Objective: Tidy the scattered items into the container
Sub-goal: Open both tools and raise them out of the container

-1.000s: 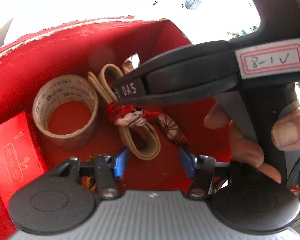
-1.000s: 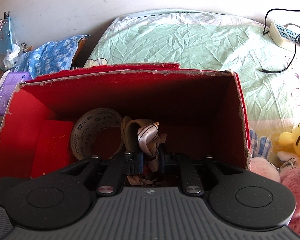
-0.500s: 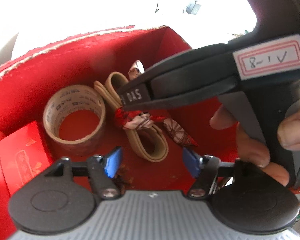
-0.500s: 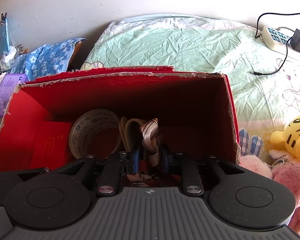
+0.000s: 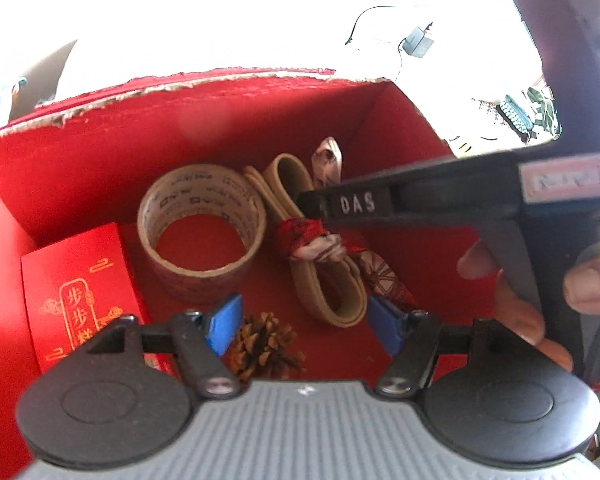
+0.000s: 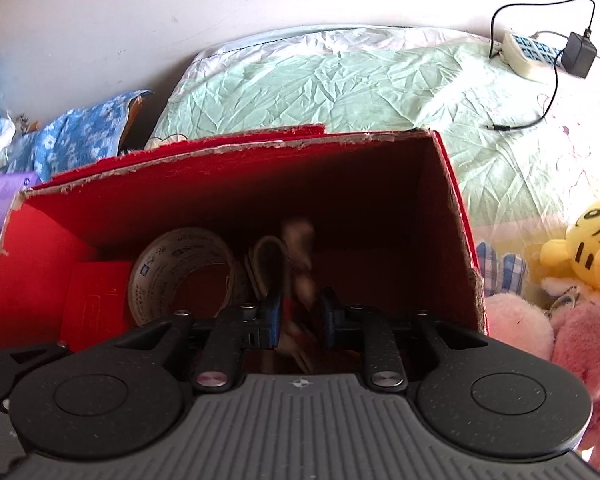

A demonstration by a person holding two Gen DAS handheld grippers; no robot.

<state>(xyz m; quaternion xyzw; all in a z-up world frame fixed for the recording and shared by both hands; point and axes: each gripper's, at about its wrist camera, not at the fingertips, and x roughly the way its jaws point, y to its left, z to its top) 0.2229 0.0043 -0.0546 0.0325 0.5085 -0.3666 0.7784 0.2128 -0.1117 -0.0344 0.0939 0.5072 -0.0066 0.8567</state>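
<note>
Both hand-held grippers reach into the red box [image 5: 100,152]. Left hand-held gripper [image 5: 304,322] stands released, nothing between its blue pads, above a pinecone [image 5: 266,346]. Right hand-held gripper [image 6: 300,316] is clenched on the patterned scarf [image 5: 320,246], knotted around a beige strap loop [image 5: 300,248] whose long axis runs near to far. Beside it stands a tape roll [image 5: 200,236], then a red packet [image 5: 80,292].

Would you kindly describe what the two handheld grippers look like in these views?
Both are black plastic tools with a ribbed grey body, two round black discs and blue pads on the fingers. The left gripper shows silver pivot screws. The right gripper, seen from the side, carries white "DAS" lettering and a red-bordered white label; dark cables hang by its handle.
</note>
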